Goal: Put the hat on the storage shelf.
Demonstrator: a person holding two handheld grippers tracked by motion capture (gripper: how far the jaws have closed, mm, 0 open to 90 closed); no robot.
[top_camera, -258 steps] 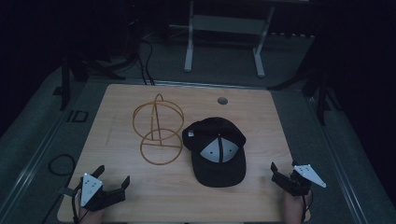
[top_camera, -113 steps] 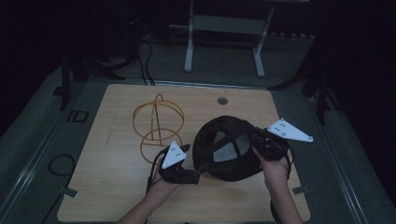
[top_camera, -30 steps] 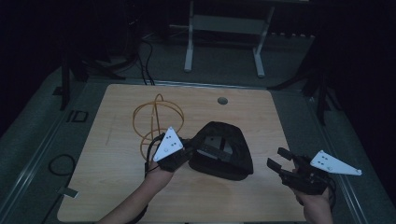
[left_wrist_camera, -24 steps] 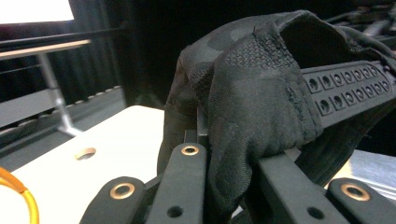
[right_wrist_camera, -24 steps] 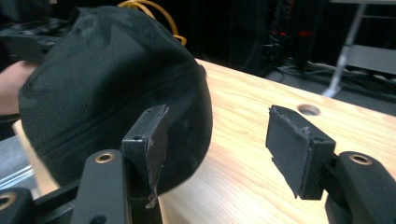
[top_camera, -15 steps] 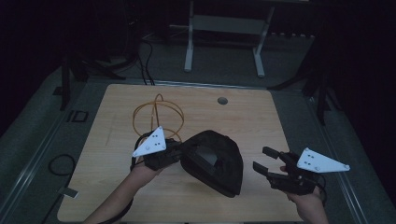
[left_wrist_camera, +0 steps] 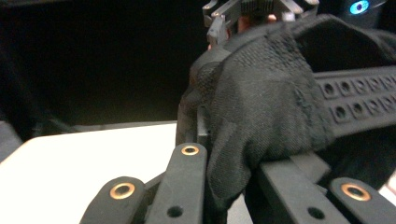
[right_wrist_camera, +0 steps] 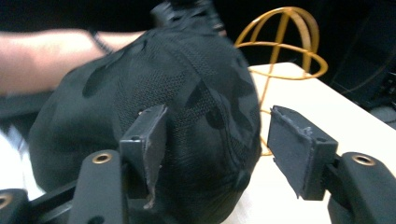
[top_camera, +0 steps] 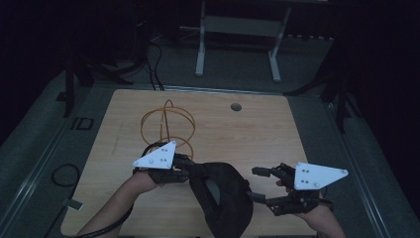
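A black cap (top_camera: pixel 221 197) hangs lifted over the table's front edge, crown toward the right. My left gripper (top_camera: pixel 190 171) is shut on its edge; in the left gripper view the jaws pinch the knit fabric (left_wrist_camera: pixel 261 107) beside the perforated strap (left_wrist_camera: pixel 359 93). Just right of the cap, my right gripper (top_camera: pixel 255 184) stands open. In the right gripper view its fingertips (right_wrist_camera: pixel 154 135) stand on either side of the cap's crown (right_wrist_camera: pixel 187 107), which lies just beyond them and is not clamped. A yellow wire stand (top_camera: pixel 167 127) rises behind the left gripper.
The wooden table (top_camera: pixel 257 134) has a small round hole (top_camera: pixel 236 106) near its far edge. The wire stand (right_wrist_camera: pixel 286 42) is seen behind the cap in the right gripper view, with a person's forearm (right_wrist_camera: pixel 46 56) at left. Beyond the table stands a metal frame (top_camera: pixel 237 34).
The cap, first lying on the table, was lifted. Over the last second the left gripper kept it and lowered it toward the front edge, while the open right gripper moved left up to it.
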